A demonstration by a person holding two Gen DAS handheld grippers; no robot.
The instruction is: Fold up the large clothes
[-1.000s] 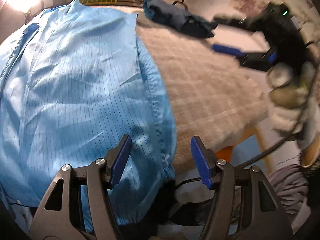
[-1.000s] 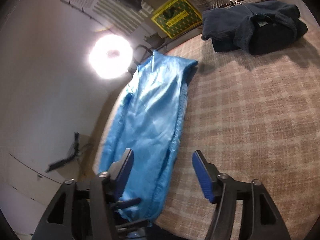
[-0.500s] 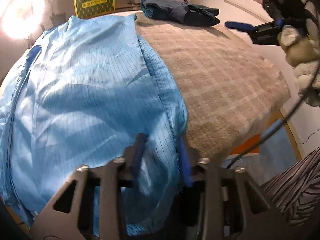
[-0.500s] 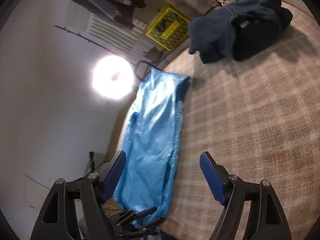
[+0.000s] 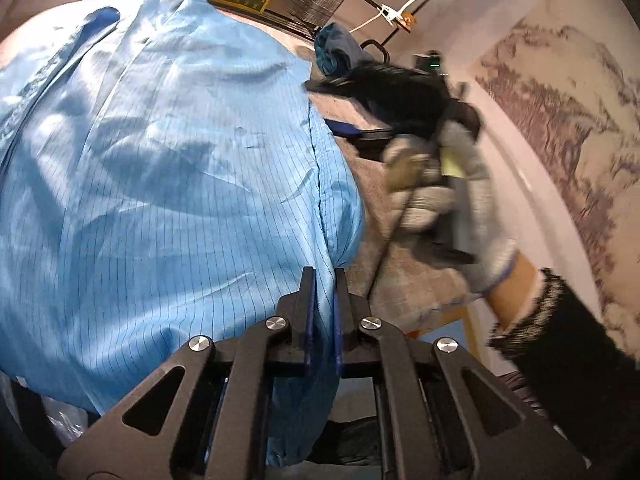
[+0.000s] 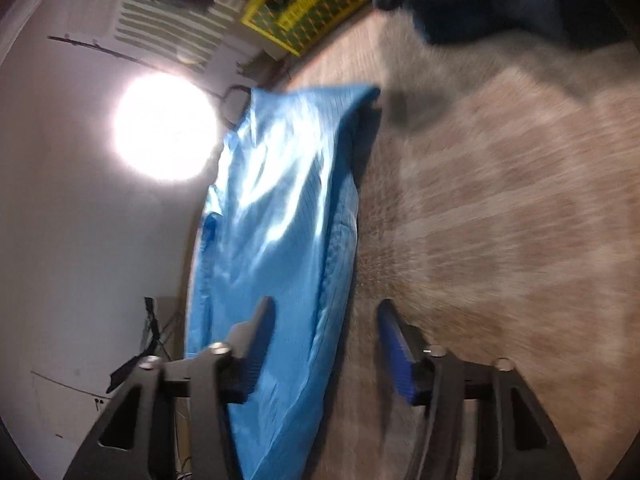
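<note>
I see a table under a coarse checked brown cloth (image 6: 520, 220), and along its left side lies the blue garment (image 5: 160, 180), a thin, glossy fabric with fine dark pinstripes and soft creases, one end hanging over the near edge. A dark folded garment (image 6: 480, 8) sits at the far end. My left gripper (image 5: 322, 280) is clamped on the blue hem; my right gripper (image 6: 326, 320) is closing, its jaws straddling the garment's edge without pressing it.
</note>
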